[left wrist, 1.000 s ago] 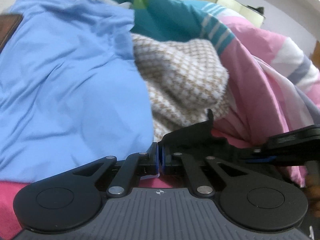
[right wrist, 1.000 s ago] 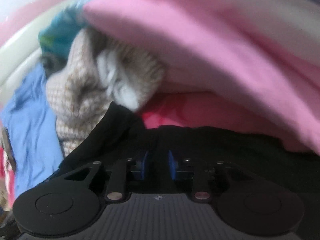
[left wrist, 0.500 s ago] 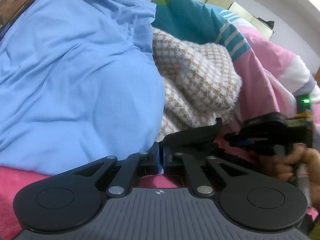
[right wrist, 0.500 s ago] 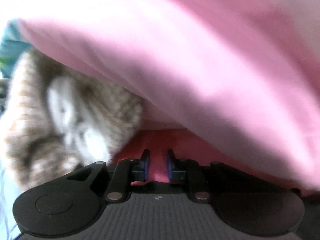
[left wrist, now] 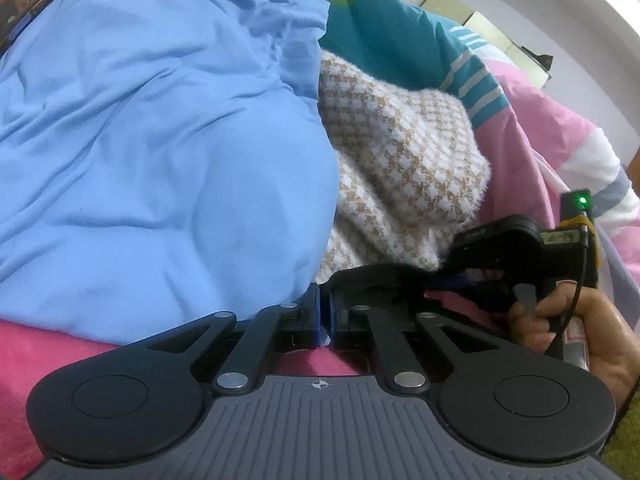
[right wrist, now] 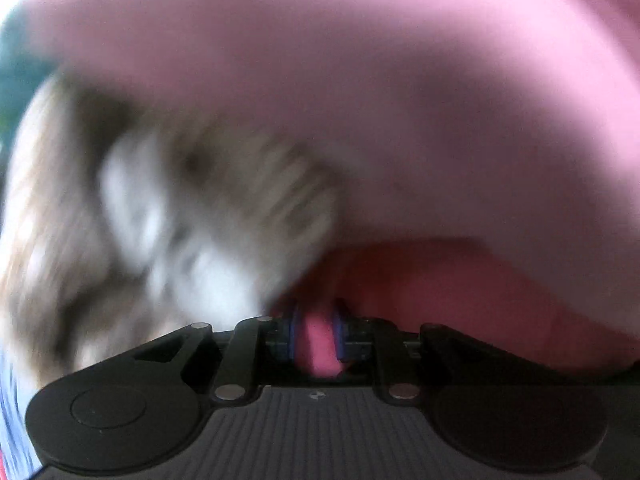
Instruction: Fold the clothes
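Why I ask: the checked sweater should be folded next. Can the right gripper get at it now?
Probably not at once: the right gripper seems to pinch pink fabric between its pads. The checked sweater lies uncovered just beside it, so after letting go, likely yes.

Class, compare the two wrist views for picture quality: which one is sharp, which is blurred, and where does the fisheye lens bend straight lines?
Left wrist view: sharp, evenly lit; the beige-and-white checked knit garment shows its weave, and the white wall edge curves near the corner. Right wrist view: smeared and dim; the same knit is a blur, and pale pink fabric fills the top.
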Tool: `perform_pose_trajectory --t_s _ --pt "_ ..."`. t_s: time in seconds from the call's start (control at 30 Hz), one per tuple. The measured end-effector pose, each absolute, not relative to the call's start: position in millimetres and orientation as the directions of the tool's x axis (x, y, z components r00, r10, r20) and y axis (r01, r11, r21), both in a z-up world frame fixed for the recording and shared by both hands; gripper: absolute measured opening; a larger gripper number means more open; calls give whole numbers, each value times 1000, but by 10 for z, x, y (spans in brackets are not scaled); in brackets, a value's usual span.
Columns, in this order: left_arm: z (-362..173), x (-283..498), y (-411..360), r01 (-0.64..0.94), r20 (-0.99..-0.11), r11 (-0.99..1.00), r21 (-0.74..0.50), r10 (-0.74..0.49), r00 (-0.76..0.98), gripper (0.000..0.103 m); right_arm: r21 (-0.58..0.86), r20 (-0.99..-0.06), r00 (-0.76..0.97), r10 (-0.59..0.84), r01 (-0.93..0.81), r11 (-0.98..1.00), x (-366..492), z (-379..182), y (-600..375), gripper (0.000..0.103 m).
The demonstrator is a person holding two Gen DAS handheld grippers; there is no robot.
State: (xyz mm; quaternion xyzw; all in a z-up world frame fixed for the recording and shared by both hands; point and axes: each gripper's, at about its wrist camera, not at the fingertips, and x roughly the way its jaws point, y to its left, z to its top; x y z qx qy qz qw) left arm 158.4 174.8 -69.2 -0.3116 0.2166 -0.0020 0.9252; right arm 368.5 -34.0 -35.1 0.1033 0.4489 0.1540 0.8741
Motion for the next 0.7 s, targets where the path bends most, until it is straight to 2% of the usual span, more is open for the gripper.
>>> perform_pose_trajectory --t_s 0.17,0.4,0.53,0.7 --pt "-701 1575 1771 -129 -395 794 -594 -148 906 6 381 -706 603 370 -117 917 3489 -93 -746 19" --pt "-705 1573 1800 -115 -382 774 -623 -172 908 9 472 -599 683 417 -119 873 2788 641 -1610 19" --pt "-692 1569 1826 -100 -368 756 -647 -194 909 16 478 -548 745 379 -92 874 2209 1065 -2126 19" --pt "-568 1535 1813 -95 -368 759 -644 -198 909 33 474 -501 816 290 -21 880 1480 1494 -2841 20"
